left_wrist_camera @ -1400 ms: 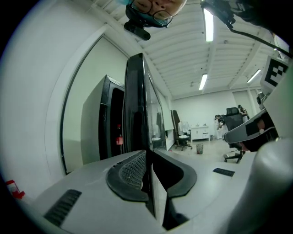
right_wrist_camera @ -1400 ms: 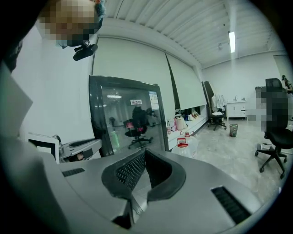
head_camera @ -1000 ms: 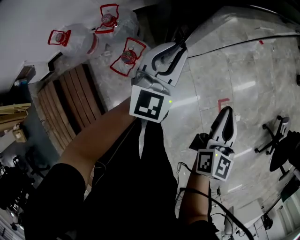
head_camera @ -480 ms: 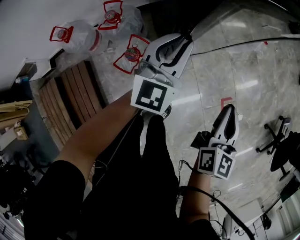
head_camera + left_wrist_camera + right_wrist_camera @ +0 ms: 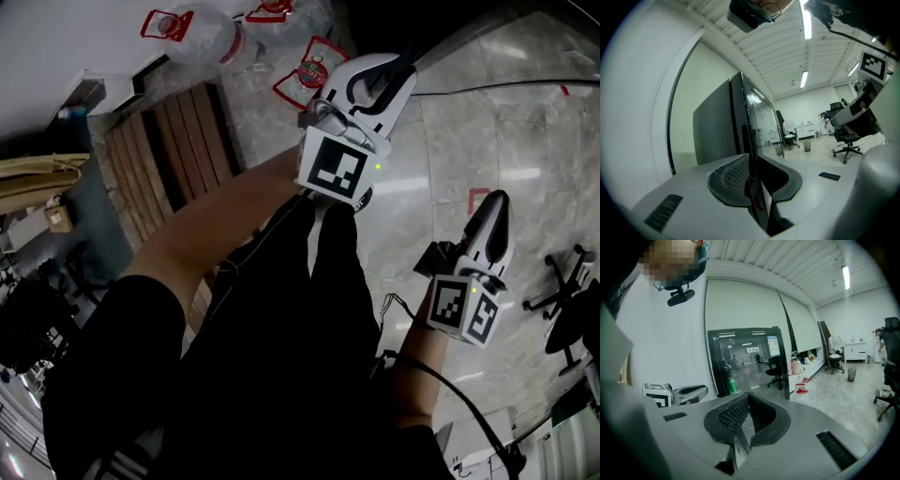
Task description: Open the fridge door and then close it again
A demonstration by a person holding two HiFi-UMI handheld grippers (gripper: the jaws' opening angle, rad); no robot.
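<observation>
The fridge [image 5: 715, 129] - tall, dark, with a glass door [image 5: 745, 362] - stands on the floor against a white wall. The left tool [image 5: 752, 161] is raised to the glass door's near edge, and its jaws are clamped on that dark edge, which runs down between the two pads. Whether the door is ajar cannot be told. The right tool [image 5: 749, 397] hangs lower and well apart from the fridge, its jaws pressed together with nothing between them. A wooden pallet [image 5: 159, 150] lies on the floor near the wall.
</observation>
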